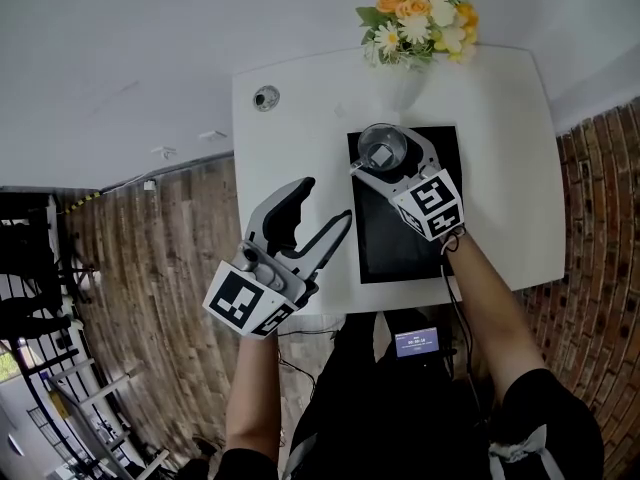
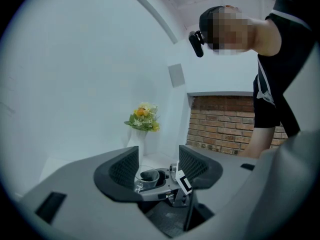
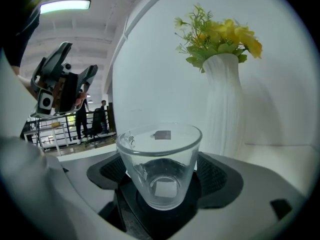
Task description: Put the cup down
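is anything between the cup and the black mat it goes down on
Nothing visible. The cup sits in the jaws of the right gripper at the far end of the black mat; the rest of the mat is bare, and the vase stands beyond it.

Setting: indoor loft-style office or studio.
Evidence:
- white table (image 1: 500, 168) with a white ribbed vase (image 3: 225, 104) of yellow and white flowers (image 1: 420, 8)
- exposed brick wall (image 2: 225, 129)
- wooden plank floor (image 1: 150, 258)
- black metal railing (image 3: 65, 126), with desks and people (image 3: 102, 115) beyond it
- ceiling strip light (image 3: 65, 5)
- plain white walls
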Motion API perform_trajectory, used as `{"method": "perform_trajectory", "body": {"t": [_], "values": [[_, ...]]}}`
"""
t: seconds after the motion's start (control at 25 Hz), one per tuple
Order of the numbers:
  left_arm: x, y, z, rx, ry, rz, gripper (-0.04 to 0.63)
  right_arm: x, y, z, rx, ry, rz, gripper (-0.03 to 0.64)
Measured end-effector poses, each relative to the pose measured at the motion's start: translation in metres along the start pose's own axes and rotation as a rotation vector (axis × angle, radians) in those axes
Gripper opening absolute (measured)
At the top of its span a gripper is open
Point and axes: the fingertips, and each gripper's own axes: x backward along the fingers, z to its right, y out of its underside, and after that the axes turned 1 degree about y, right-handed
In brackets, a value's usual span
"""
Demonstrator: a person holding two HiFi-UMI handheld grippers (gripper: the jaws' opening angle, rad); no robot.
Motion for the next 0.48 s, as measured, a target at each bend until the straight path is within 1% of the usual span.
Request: {"method": "perform_trajectory", "body": {"t": [0.08,0.12,0.28,0.48], "values": [[-0.001,0.000,0.002,0.007,0.004,0.003,0.252,0.002,0.002,0.000,-0.017,-0.006,-0.008,0.442],[-0.001,0.001,0.003,0.008,0.006,0.004,0.252,0.004,0.002,0.001,-0.022,-0.004,-0.010,0.446],[-0.003,0.000,0.006,0.007,0.010,0.008,0.252,0.018,-0.003,0.004,-0.031,0.009,0.004,0.446],[-0.010,0.005,0.013,0.038,0.034,0.003,0.252,0.042,-0.018,0.006,-0.032,0.009,0.037,0.446]]}}
